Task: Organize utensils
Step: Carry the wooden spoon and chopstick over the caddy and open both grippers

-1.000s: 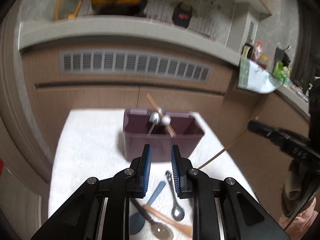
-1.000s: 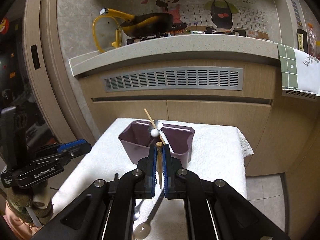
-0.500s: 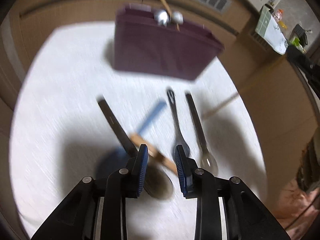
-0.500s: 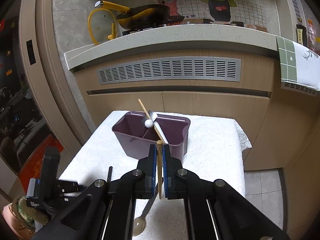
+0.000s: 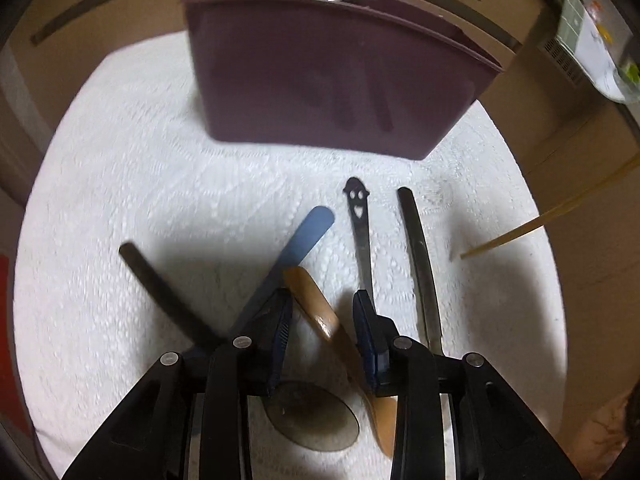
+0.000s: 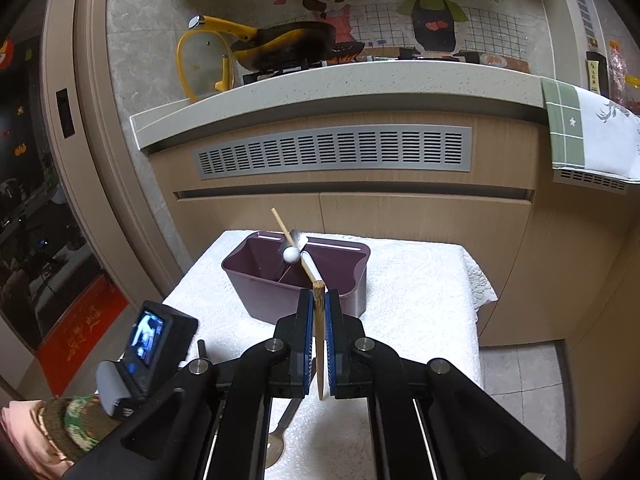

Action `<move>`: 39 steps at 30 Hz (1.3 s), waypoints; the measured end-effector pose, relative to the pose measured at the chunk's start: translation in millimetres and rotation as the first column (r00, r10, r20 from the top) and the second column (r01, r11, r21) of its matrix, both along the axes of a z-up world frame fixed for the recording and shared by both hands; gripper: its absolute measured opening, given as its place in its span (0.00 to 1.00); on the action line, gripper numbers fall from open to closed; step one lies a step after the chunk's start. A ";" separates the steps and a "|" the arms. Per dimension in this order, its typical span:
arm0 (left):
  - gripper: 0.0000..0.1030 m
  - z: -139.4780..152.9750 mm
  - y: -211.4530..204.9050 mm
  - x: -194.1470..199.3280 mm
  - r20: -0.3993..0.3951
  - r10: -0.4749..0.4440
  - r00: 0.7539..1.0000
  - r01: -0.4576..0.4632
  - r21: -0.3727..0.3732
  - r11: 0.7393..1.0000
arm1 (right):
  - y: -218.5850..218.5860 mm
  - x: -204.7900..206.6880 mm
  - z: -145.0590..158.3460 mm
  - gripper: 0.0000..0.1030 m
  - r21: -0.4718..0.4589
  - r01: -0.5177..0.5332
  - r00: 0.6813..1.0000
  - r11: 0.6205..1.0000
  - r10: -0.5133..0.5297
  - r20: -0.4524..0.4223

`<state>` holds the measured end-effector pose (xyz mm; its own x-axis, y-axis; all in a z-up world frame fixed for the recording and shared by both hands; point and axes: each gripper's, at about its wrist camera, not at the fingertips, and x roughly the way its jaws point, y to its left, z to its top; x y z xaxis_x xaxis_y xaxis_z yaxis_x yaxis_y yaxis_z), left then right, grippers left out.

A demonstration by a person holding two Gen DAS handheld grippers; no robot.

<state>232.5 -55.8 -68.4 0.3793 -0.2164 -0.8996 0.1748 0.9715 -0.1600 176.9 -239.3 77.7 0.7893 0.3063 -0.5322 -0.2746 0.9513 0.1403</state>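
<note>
A purple utensil bin (image 5: 336,80) stands on a white cloth (image 5: 120,168); a chopstick and spoons stick out of it (image 6: 294,250). In front of it lie a wooden spoon (image 5: 316,312), a blue-handled spoon (image 5: 304,236), a dark-handled spoon (image 5: 160,288), a spoon with a smiley-face handle (image 5: 360,224) and another metal spoon (image 5: 420,260). My left gripper (image 5: 322,312) is open, low over the cloth, its fingers on either side of the wooden spoon's handle. My right gripper (image 6: 316,308) is shut on a wooden chopstick (image 6: 319,340), held above the cloth in front of the bin (image 6: 296,276).
The cloth covers a small table (image 6: 420,300) in front of kitchen cabinets with a vent grille (image 6: 332,152). A counter above holds a yellow pan (image 6: 280,44). A towel (image 6: 580,132) hangs at right. The chopstick's tip shows at right in the left wrist view (image 5: 540,224).
My left gripper has dropped from above the bin down to the cloth and now straddles the wooden spoon's handle. The right gripper has risen slightly with the chopstick.
</note>
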 end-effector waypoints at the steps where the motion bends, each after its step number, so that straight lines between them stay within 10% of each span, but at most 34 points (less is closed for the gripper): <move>1: 0.25 0.1 -3.1 -2.9 0.030 -0.009 1.000 0.009 0.020 1.000 | -1.5 -1.1 0.7 0.05 0.002 0.002 1.000 1.000 -0.002 0.003; 16: 0.12 77.7 37.3 -50.6 0.319 0.020 0.947 0.021 -0.127 0.992 | 0.4 -10.2 9.5 0.05 -0.002 -0.006 1.000 1.000 0.006 0.006; 29: 0.10 249.8 39.1 15.4 0.670 0.040 0.741 0.110 -0.179 0.978 | 9.4 16.5 124.0 0.05 0.003 -0.026 0.978 1.000 0.025 0.208; 33: 0.10 250.0 43.9 48.6 0.660 0.043 0.750 0.098 -0.174 0.980 | 22.1 48.5 131.6 0.05 -0.023 -0.014 0.980 1.000 0.019 0.199; 39: 0.10 201.6 54.4 80.8 0.556 0.053 0.829 0.063 -0.188 0.980 | 33.9 98.8 93.5 0.05 -0.039 -0.010 0.995 0.999 0.014 0.099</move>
<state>313.3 -1.4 133.2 0.8004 -0.3636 -0.4767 0.2952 0.9310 -0.2145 275.6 -205.4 171.2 0.8353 0.2969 -0.4627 -0.2966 0.9520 0.0754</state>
